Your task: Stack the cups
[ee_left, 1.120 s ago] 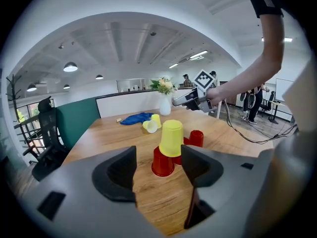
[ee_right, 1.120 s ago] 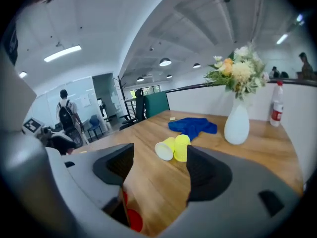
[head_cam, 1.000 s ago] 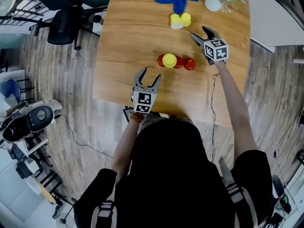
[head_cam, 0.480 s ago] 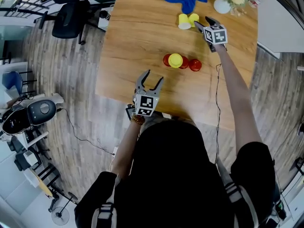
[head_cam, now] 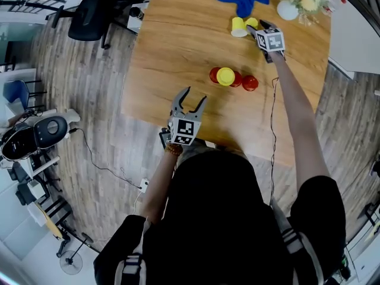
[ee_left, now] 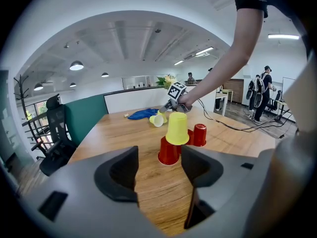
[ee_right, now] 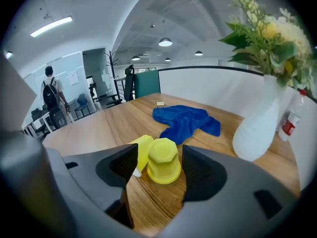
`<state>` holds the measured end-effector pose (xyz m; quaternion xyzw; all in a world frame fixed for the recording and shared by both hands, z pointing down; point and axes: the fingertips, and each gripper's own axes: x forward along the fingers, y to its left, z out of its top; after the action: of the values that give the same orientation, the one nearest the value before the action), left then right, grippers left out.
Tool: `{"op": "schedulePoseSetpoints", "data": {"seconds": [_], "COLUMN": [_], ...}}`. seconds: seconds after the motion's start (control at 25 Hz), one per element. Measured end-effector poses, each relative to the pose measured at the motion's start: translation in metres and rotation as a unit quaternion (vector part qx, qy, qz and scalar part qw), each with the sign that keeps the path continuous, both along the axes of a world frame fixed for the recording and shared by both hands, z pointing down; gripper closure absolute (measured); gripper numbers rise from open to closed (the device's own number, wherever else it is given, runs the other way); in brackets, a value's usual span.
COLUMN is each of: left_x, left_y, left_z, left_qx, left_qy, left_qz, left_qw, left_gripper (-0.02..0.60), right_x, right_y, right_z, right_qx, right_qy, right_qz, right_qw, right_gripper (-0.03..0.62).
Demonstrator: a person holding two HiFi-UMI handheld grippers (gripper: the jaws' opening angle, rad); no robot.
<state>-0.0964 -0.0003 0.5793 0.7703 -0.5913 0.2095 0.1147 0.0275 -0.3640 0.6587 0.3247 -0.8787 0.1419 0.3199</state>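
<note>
**Head view**
- right gripper (head_cam: 256, 28): way out at the far side of the light wooden table (head_cam: 172, 40), jaws right at two small yellow plastic cups
- tipped yellow cup (head_cam: 238, 26): lying on its side, long axis level, mouth toward the near edge
- upside-down yellow cup (head_cam: 252, 22): base up, right against the tipped one
- red plastic cups (head_cam: 250, 83): clustered mid-table, all mouth-down, with a third yellow cup (head_cam: 225, 76) sitting mouth-down on top
- left gripper (head_cam: 195, 97): near the front edge, well apart from every cup

**Left gripper view**
- left gripper jaws: wide apart, gripping nothing, only bare tabletop between them
- aim: pointing at the red cluster (ee_left: 168, 151) and its yellow topper (ee_left: 177, 128), both with the long axis vertical

**Right gripper view**
- right gripper jaws: fairly wide, have just been closing in
- upside-down yellow cup (ee_right: 163, 161): sits in the gap, axis vertical; pads aren't pressing on it
- tipped yellow cup (ee_right: 141, 152): partly behind the left jaw, touching its neighbour
- background: crumpled blue cloth (ee_right: 185, 122), white vase of flowers (ee_right: 257, 128)
</note>
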Motion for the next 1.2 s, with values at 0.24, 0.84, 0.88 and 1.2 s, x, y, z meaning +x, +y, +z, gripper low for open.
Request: {"op": "schedulePoseSetpoints", "data": {"seconds": [0.24, 0.84, 0.88, 1.2], "left_x": [0.000, 0.003, 0.004, 0.013], "left_y": [-0.004, -0.015, -0.014, -0.017], "left_z": [-0.005, -0.010, -0.009, -0.018], "left_qx": [-0.002, 0.010, 0.011, 0.022], "left_qy": [0.004, 0.000, 0.001, 0.006], "left_qz": [0.002, 0.012, 0.012, 0.021], "left_qw": [1.0000, 0.9999, 0.9999, 0.9995], "left_gripper": [0.296, 0.296, 0.296, 0.296], "right_x": [-0.004, 0.001, 0.003, 0.020], "right_y": [-0.001, -0.006, -0.006, 0.009], "right_z": [0.019, 0.016, 0.013, -0.026], "right_qx": [-0.001, 0.015, 0.017, 0.027], "right_qy": [0.021, 0.038, 0.036, 0.005], "right_qz": [-0.014, -0.006, -0.005, 0.008], "right_qw": [1.000, 0.999, 0.999, 1.000], "right_gripper": [0.313, 0.376, 0.377, 0.378]}}
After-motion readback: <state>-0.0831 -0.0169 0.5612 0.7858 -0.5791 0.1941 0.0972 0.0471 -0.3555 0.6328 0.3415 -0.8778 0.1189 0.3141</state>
